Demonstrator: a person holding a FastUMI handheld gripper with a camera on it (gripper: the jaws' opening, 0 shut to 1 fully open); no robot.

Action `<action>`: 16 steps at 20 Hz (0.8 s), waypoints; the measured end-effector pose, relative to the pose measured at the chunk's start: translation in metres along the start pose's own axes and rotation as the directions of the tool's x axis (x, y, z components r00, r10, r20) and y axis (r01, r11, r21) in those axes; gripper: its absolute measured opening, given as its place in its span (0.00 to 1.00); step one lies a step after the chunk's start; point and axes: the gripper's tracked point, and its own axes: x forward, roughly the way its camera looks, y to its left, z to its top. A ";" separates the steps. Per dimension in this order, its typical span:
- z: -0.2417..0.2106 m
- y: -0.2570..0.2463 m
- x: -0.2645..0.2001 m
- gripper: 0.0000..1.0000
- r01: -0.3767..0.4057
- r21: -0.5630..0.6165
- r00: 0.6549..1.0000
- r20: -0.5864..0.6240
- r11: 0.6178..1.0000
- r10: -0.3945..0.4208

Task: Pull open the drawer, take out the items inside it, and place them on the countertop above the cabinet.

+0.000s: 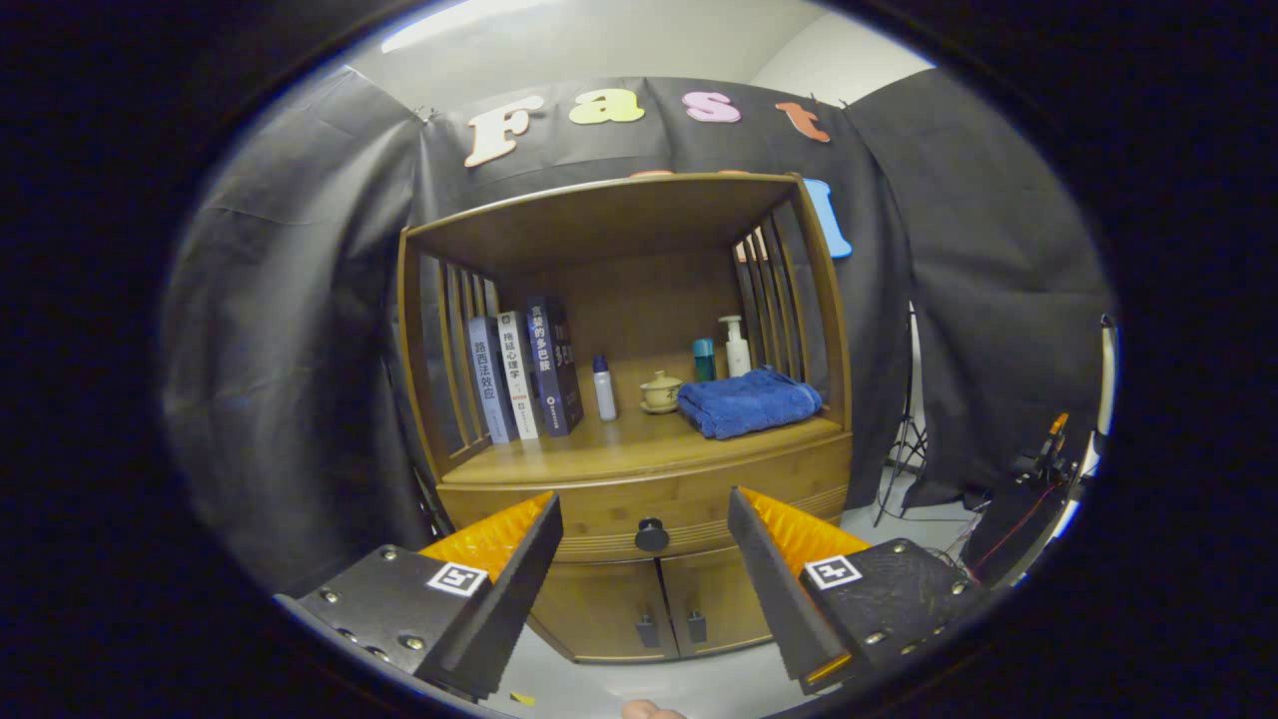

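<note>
The tool [645,519] hangs wide open with nothing between its fingers, facing the wooden cabinet [639,589]. The drawer [599,504] is closed, its dark round knob [652,535] seen in the gap between the fingertips, beyond them. On the tabletop [599,449] above stand books [524,374], small bottles [605,387], a lidded cup [660,391] and a folded blue towel [749,401].

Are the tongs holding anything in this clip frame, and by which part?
Nothing is held. The tongs stand open, with the drawer knob seen beyond their fingers, not touched; the drawer looks closed.
</note>
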 end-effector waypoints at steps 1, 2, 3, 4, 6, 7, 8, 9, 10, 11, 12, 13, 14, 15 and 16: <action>0.000 0.001 0.010 1.00 -0.003 -0.022 1.000 0.023 1.000 0.003; 0.000 0.000 0.021 1.00 0.002 -0.046 0.999 0.046 0.999 0.000; -0.004 -0.001 0.033 1.00 0.007 -0.068 0.998 0.060 0.998 -0.003; -0.012 0.001 0.046 1.00 0.009 -0.083 0.998 0.060 0.996 -0.004; -0.039 0.003 0.073 0.99 0.008 -0.107 0.999 0.033 0.994 -0.005; -0.056 0.002 0.081 1.00 0.004 -0.119 1.000 0.006 0.993 -0.003; -0.071 0.003 0.090 1.00 0.000 -0.126 1.000 -0.015 0.992 -0.002; -0.084 0.002 0.097 1.00 0.000 -0.135 0.999 -0.032 0.991 -0.004; -0.098 0.000 0.105 1.00 0.012 -0.140 0.999 -0.049 0.990 -0.019; -0.110 -0.002 0.113 1.00 0.019 -0.139 0.998 -0.062 0.990 -0.028; -0.116 0.001 0.119 1.00 0.020 -0.129 0.997 -0.070 0.991 -0.029; -0.121 0.005 0.126 1.00 0.019 -0.120 0.996 -0.079 0.993 -0.029; -0.124 0.007 0.131 1.00 0.023 -0.119 0.996 -0.084 0.993 -0.033; -0.125 0.009 0.136 1.00 0.021 -0.122 0.996 -0.080 0.992 -0.031; -0.124 0.011 0.143 1.00 0.020 -0.123 0.997 -0.075 0.992 -0.029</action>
